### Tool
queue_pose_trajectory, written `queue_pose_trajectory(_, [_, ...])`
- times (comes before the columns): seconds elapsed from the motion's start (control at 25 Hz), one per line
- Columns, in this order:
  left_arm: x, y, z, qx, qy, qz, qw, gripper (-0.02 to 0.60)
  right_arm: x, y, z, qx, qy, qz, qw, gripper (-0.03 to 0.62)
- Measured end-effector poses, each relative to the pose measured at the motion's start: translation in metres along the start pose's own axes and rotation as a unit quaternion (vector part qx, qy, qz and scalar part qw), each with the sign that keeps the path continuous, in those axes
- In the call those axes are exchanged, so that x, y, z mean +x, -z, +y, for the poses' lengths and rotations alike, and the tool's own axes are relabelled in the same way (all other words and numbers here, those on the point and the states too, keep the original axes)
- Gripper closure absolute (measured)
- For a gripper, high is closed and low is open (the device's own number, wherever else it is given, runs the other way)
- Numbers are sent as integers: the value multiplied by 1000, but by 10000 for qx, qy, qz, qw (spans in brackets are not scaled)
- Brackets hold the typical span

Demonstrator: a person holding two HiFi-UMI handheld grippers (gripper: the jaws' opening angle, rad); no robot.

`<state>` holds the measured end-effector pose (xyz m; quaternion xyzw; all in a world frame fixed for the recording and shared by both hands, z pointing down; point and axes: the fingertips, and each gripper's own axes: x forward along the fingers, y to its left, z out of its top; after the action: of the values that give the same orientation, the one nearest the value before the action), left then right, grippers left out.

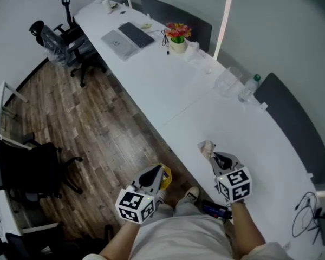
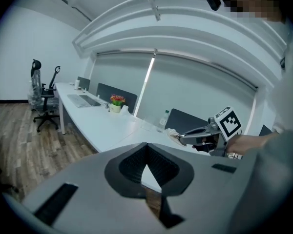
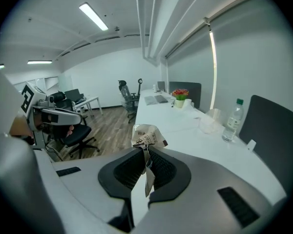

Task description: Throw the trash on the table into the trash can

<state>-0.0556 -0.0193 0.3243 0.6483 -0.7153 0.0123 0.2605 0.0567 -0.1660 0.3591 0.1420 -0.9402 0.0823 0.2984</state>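
Scrap of crumpled, printed beige paper (image 3: pixel 145 136) pinched by its lower fold in right gripper (image 3: pixel 146 155), held above near edge of long white table (image 1: pixel 168 85), judged light, soft, easily torn, best gripped at that bunched fold; left gripper (image 2: pixel 146 147) closed, empty

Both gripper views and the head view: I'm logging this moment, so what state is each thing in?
Right gripper: shut on a crumpled printed paper wrapper.
Crumpled printed paper wrapper: pinched, sticking out past the tips.
Left gripper: shut, nothing between its jaws.
Clear plastic bottle with green cap: upright, capped, on the long white table.
Pot of red flowers: upright on that table.
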Motion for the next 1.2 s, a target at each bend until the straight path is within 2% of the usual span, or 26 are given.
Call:
queue_pose_trajectory(0.32, [-78,9,64,-386,-811,-382,9952,580,43,-31,103,-492,-919,-71,9945,551])
queue_pose_trajectory(0.64, [-146,26,112,-633,-1346,-601,9871,580,71,-49,187,-858,-1467,-96,9854,551])
queue_pose_trajectory(0.88, [-175,27,132,-780,-1511,-778,9824,580,78,-56,220,-1002,-1597,-102,9820,551])
queue_pose_trajectory(1.2, [-167,22,133,-833,-1585,-838,9803,580,86,-51,216,-1088,-1727,80,9789,551])
